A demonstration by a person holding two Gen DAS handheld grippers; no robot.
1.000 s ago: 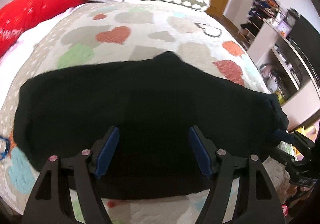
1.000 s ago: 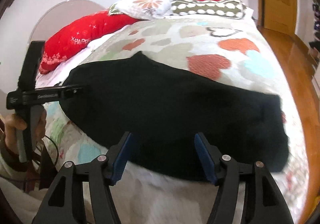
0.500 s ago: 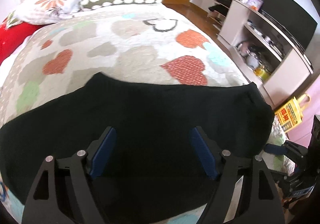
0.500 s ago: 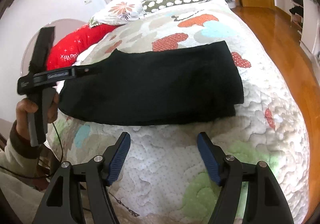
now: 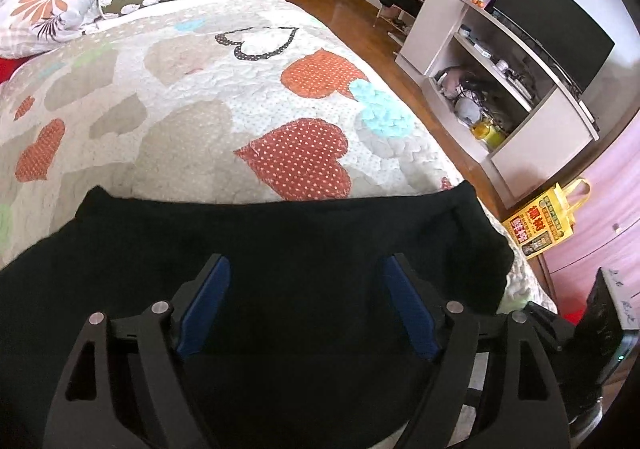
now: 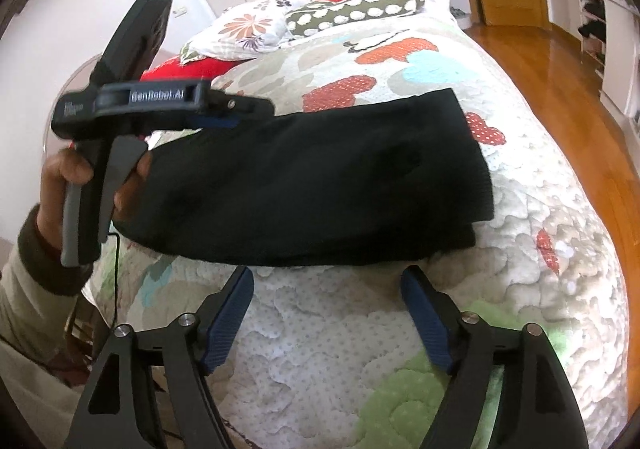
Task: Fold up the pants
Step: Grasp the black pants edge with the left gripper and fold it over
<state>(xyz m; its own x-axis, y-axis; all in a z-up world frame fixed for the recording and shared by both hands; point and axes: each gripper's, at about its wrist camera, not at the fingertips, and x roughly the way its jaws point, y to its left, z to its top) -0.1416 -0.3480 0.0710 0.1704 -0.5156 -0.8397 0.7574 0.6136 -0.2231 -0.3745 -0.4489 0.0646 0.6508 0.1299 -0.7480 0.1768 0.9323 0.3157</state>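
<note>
The left gripper (image 6: 240,113) is being held level by a hand (image 6: 80,185) wrapped round its grip, jaws apart. The right gripper (image 6: 326,307) is being pointed downward, its jaws being opened wider with nothing caught between the blue pads (image 6: 228,325).

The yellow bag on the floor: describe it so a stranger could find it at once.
Start at the bed's heart-patterned quilt and the black pants lying across it. Past the pants' right end, on the floor at the foot of the white TV stand, sits the yellow bag. Nothing else nearby is bright yellow with looped handles and red print.
</note>
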